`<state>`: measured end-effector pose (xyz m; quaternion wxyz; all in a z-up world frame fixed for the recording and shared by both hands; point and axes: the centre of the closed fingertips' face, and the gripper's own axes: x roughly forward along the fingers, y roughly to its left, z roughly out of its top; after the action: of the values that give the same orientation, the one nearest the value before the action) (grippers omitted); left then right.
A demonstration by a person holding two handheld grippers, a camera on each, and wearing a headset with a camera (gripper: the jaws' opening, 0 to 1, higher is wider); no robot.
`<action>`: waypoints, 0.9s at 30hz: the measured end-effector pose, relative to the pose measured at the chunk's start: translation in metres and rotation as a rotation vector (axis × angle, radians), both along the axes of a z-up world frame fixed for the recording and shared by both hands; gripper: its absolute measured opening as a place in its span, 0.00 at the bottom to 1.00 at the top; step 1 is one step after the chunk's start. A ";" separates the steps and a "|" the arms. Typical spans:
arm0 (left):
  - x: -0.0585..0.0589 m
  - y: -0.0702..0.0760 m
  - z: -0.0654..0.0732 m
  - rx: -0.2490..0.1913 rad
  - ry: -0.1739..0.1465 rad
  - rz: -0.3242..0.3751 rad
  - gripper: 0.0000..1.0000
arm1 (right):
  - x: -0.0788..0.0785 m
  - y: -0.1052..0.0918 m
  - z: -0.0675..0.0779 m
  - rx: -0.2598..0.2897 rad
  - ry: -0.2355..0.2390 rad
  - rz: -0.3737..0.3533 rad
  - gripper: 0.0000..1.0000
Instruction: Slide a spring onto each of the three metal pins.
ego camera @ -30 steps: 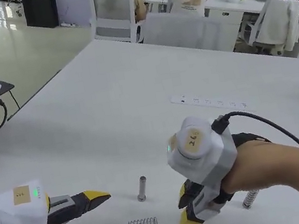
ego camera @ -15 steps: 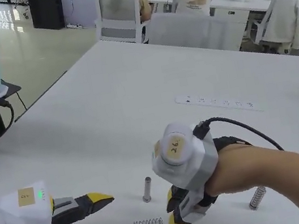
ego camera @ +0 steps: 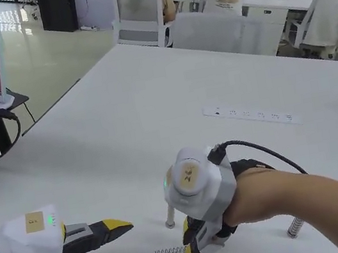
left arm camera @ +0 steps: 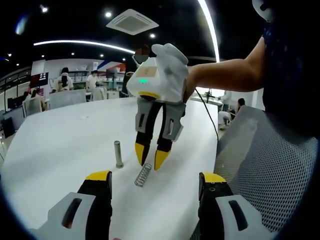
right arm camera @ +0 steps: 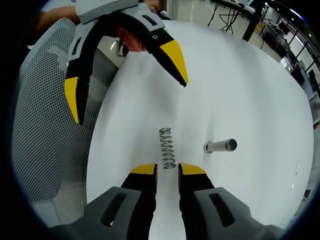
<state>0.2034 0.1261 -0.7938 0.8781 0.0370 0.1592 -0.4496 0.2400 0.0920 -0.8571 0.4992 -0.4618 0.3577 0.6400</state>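
Early days, by the look of it.

For the right tongs (right arm camera: 168, 170): narrow gap, nothing pinched, tips down at the table (ego camera: 152, 103), right at the near end of a loose spring (right arm camera: 167, 147). Lying flat, that one, pointing straight out ahead of the tips.

One bare pin (right arm camera: 220, 146), upright, just beyond the spring and off to one side of those tips. Touching neither spring nor tongs.

For the left tongs (left arm camera: 156, 177): spread wide, empty, hovering opposite the right tongs, with spring and pin in between.

Beyond the forearm carrying the right tongs, well apart from both sets of tips: a second coiled piece (ego camera: 295, 227), standing at a lean on the table. Possibly a spring already seated on a pin, but too small and partly hidden to confirm.

So at best one of three done, none confirmed.

Left to do:
- pinch the flat spring and lift it
- line its bore up over the bare pin
- drop it on
- repeat for whatever remains

Main risk on this one: a thin coil rolling or squirting out of the tips on the squeeze.
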 end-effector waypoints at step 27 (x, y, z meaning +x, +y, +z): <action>-0.003 0.000 -0.001 0.001 0.009 -0.006 0.64 | 0.001 0.003 -0.004 -0.020 -0.044 0.054 0.08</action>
<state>0.2008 0.1263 -0.7951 0.8760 0.0361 0.1634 -0.4524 0.2407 0.0952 -0.8613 0.4847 -0.4903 0.3406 0.6393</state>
